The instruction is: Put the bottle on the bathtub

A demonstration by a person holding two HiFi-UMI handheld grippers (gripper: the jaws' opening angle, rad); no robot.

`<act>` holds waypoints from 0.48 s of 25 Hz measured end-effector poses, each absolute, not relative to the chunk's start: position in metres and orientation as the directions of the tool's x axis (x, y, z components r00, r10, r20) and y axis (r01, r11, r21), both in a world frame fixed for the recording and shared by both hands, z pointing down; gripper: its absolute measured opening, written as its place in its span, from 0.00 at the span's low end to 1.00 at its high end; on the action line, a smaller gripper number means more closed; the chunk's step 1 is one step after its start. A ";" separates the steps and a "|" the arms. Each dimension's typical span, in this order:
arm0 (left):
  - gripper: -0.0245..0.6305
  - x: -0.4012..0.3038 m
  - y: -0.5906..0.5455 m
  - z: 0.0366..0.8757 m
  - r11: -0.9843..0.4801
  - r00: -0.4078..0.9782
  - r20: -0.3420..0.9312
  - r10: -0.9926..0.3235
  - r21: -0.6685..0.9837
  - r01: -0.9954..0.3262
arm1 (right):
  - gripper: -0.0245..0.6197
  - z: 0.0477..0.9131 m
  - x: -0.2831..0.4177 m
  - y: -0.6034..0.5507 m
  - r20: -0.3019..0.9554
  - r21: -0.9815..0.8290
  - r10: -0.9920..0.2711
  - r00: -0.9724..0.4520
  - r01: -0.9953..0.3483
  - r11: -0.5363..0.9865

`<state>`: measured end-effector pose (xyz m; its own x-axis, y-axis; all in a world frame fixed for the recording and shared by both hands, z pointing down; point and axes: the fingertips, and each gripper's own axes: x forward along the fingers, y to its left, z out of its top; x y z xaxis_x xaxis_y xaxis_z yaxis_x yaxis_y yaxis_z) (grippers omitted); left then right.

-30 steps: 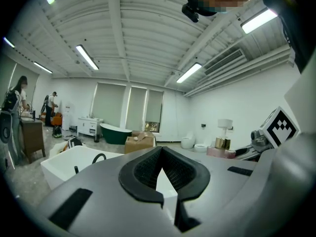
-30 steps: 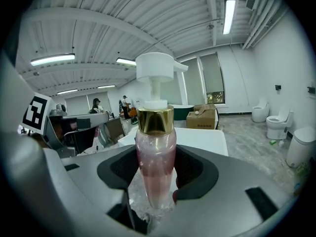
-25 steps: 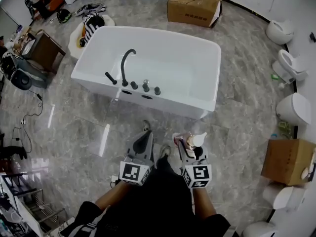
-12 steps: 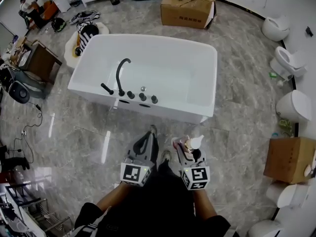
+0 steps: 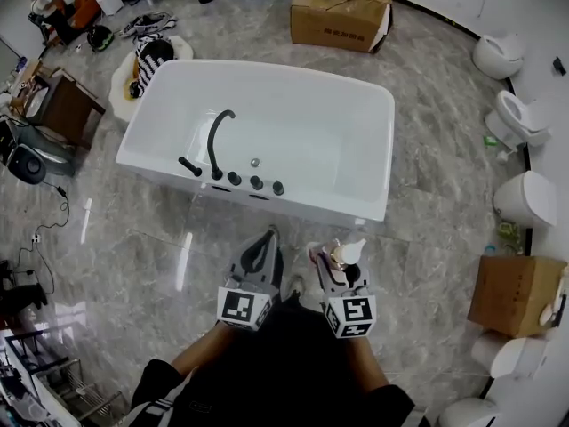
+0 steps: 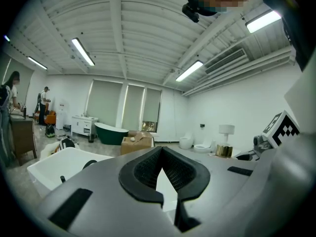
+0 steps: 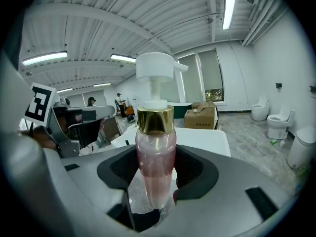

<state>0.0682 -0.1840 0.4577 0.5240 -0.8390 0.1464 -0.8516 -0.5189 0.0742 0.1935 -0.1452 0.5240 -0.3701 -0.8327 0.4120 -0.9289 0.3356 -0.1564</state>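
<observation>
Edges nearer the bathtub (image 5: 384, 149) than a second ago — holds the bottle (image 7: 155, 157) upright, clamped in the right gripper (image 5: 336, 265) just short of the bathtub's near rim, left gripper (image 5: 263, 243) closed and empty — probably almost within placing reach.

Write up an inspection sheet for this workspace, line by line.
Surface: grey marble floor; the bathtub is white and looks empty, with a black faucet on its near rim.
Job's things: pink pump bottle is upright in the right gripper, not yet on the bathtub.
Clutter: cardboard boxes; striped item beside the tub.
Grippers: right gripper is clamped on the bottle; left gripper has its jaw tips together and is empty.
Cables: black cable on the floor at left.
Surroundings: toilets along the right wall; wooden cabinet at left.
</observation>
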 end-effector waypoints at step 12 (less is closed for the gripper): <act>0.06 0.053 -0.284 0.460 -0.502 0.512 0.117 -0.851 0.108 -0.858 | 0.37 0.548 0.175 -0.242 0.469 -0.129 -0.808 -0.358 -0.932 0.338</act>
